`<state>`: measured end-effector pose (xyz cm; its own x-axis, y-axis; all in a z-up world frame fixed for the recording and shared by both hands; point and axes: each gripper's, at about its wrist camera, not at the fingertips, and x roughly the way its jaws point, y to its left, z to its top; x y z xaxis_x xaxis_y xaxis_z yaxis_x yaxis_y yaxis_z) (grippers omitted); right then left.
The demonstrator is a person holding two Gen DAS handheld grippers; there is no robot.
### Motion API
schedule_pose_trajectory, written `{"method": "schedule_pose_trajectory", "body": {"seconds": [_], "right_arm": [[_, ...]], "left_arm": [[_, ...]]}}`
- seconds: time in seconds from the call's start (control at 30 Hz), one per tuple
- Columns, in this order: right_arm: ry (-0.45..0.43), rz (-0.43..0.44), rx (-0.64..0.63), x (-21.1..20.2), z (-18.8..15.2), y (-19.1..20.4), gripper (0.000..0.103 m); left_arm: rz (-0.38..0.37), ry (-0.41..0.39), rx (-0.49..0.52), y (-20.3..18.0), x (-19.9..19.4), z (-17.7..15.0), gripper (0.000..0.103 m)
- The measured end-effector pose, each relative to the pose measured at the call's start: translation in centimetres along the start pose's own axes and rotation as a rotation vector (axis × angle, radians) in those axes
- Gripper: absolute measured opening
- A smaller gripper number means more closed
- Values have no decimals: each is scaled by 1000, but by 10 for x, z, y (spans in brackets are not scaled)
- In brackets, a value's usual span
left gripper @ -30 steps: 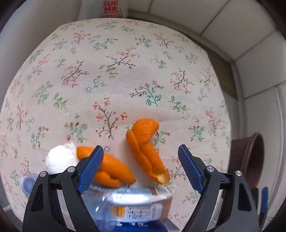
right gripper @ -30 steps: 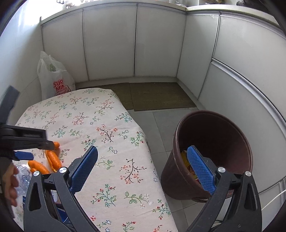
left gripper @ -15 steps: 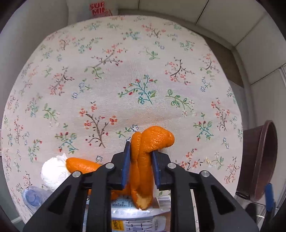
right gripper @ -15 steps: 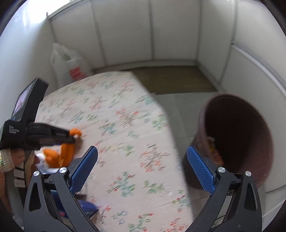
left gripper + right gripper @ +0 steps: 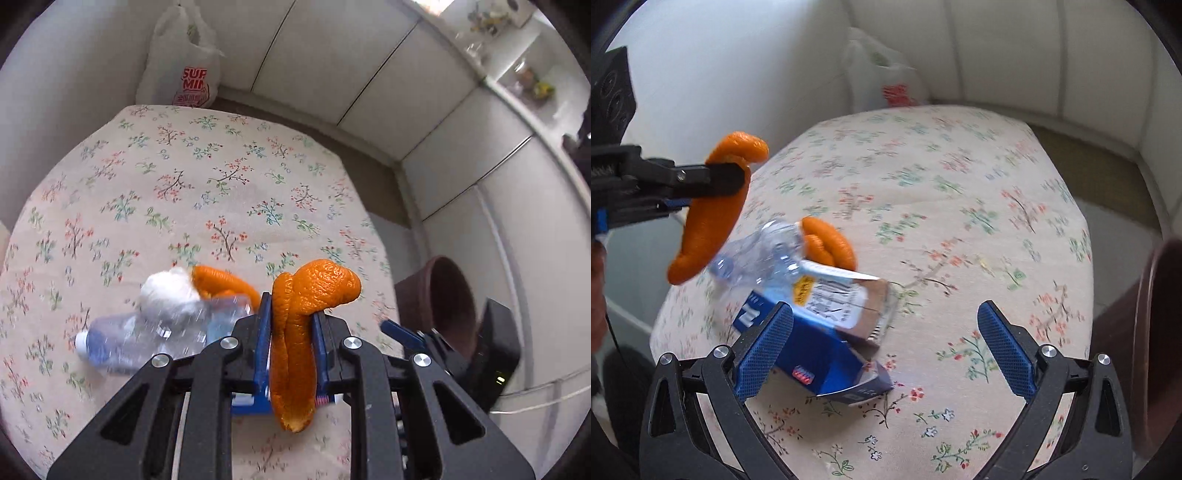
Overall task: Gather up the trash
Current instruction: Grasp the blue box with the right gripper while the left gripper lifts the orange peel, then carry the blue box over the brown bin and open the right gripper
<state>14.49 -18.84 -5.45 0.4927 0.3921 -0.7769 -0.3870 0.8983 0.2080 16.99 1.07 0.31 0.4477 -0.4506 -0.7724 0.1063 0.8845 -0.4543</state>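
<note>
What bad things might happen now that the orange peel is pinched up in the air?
1. The orange peel is curled and dangles far below the left tool, so it might slip out before reaching the brown bin.
2. The open right tool hangs right over the blue carton; it could bump the plastic bottle lying against it and send it rolling off the table.

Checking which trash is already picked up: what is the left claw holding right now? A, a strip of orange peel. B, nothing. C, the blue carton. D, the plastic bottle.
A: the left claw is shut on the orange peel, lifted off the tablecloth; the bottle and carton lie below.
</note>
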Motion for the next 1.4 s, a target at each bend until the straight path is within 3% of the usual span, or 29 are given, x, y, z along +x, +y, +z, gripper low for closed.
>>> {"method": "schedule_pose_trajectory", "body": {"seconds": [0.17, 0.33, 0.5, 0.67, 0.8, 0.87, 1.07, 1.4], "right_arm": [[-17, -32, -367, -2, -11, 60, 96], [60, -90, -573, 27, -19, 102, 96], [91, -120, -593, 48, -19, 105, 96], [134, -140, -637, 64, -29, 111, 80], [121, -107, -612, 56, -30, 122, 55], [130, -66, -573, 53, -29, 124, 37], [186, 31, -486, 51, -39, 130, 37], [162, 147, -451, 19, -49, 140, 37]], "left_arm": [[-151, -43, -76, 40, -35, -42, 20], [-180, -95, -154, 85, -49, -71, 20], [-127, -188, -199, 115, -65, -64, 21], [-141, -204, -273, 138, -66, -60, 21], [-150, -202, -287, 143, -66, -62, 21], [-147, -198, -280, 142, -65, -61, 21], [-144, -199, -273, 142, -65, -64, 21], [-158, -187, -280, 143, -62, -62, 21]]}}
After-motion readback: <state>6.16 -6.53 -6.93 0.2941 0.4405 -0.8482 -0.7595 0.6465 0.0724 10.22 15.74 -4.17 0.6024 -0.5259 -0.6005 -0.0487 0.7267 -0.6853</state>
